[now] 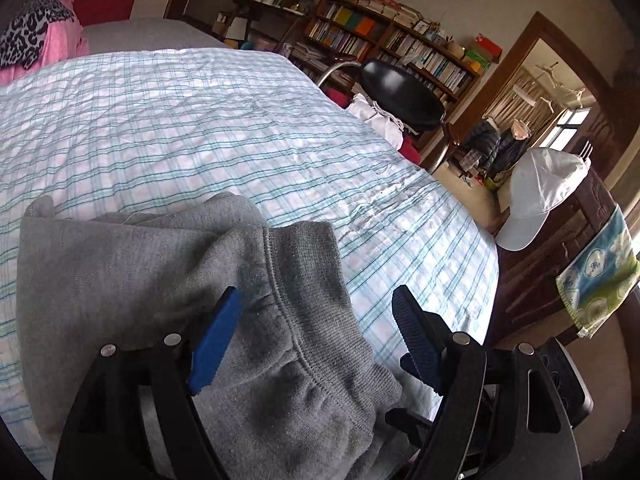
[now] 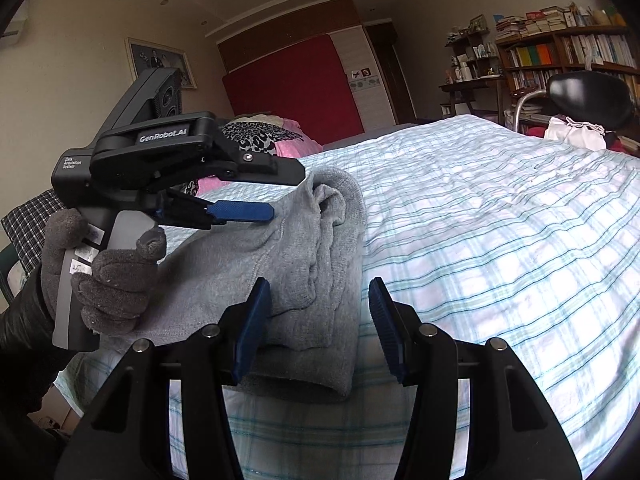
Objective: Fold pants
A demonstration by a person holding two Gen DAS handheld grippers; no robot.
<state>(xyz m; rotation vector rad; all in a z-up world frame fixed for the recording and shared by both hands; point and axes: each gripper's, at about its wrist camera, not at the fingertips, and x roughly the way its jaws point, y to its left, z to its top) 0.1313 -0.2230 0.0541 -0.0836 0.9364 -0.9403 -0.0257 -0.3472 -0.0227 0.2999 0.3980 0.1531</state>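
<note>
Grey pants (image 1: 168, 280) sit bunched in a folded heap near the edge of the checked bed (image 1: 200, 120). Left gripper (image 1: 316, 312) hangs over them, fingers spread and holding nothing; its body blocks the heap's near end. Right gripper (image 2: 318, 316) is spread too, empty, one finger (image 2: 252, 320) covering the fabric's edge.

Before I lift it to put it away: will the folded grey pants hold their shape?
Probably not: the grey pants are soft knit, with layers already slumping and creased. Likely floppy, so they may unfold if lifted by one edge. Fuzzy fabric should grip, not slip.
</note>
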